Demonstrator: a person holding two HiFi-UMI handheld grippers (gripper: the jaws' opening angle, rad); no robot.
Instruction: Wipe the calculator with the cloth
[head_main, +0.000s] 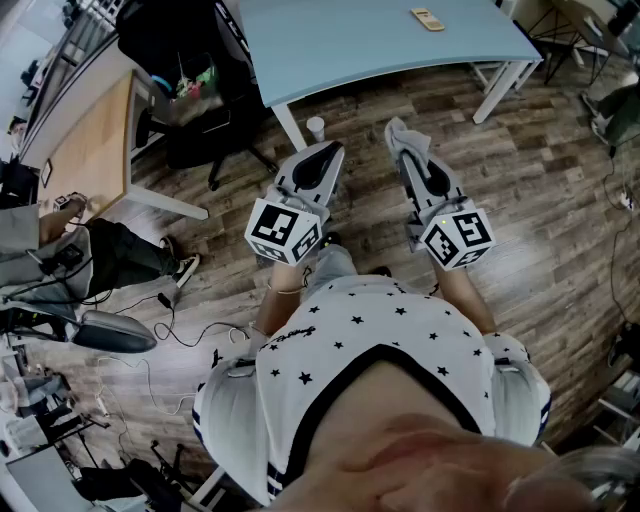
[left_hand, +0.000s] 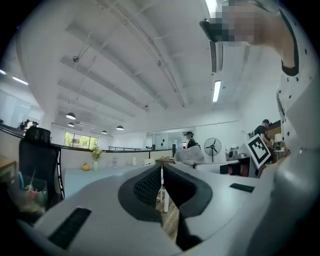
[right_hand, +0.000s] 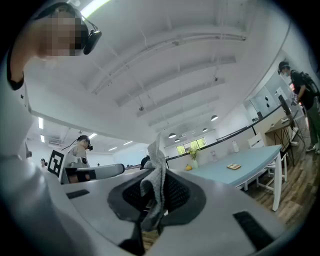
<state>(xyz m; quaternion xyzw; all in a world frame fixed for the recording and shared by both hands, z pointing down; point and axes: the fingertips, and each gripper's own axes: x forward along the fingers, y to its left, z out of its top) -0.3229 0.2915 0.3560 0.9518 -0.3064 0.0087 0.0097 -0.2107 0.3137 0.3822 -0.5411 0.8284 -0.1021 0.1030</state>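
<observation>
Both grippers are held up close to the person's chest, side by side over the wood floor (head_main: 545, 200), and well back from the table (head_main: 330, 45).

Left gripper (head_main: 322, 158): jaws pressed together, nothing between them. Its own view shows the two dark pads meeting along a thin line, with only a strip of floor showing below.

Right gripper (head_main: 412, 155): clamped on the cloth (right_hand: 156, 182). It's a grey rag pinched between the pads. One end sticks up above the tips and the other hangs down under them. From above it shows as a pale tuft right at the nose of that gripper.

And the calculator (head_main: 427, 18)? It's lying flat on the pale blue tabletop, towards the far side, well apart from both grippers. Nothing is touching it. In the right gripper view it sits small on the tabletop, off to the right of the jaws.

On the floor, a small white cup (head_main: 315, 127) stands beside the table leg, just ahead of the left gripper's tips. Left of the table there's a black chair (head_main: 195, 70), and beyond that a wooden desk (head_main: 90, 150). At the far left, another person's legs (head_main: 125, 255) stretch out over a tangle of cables.
</observation>
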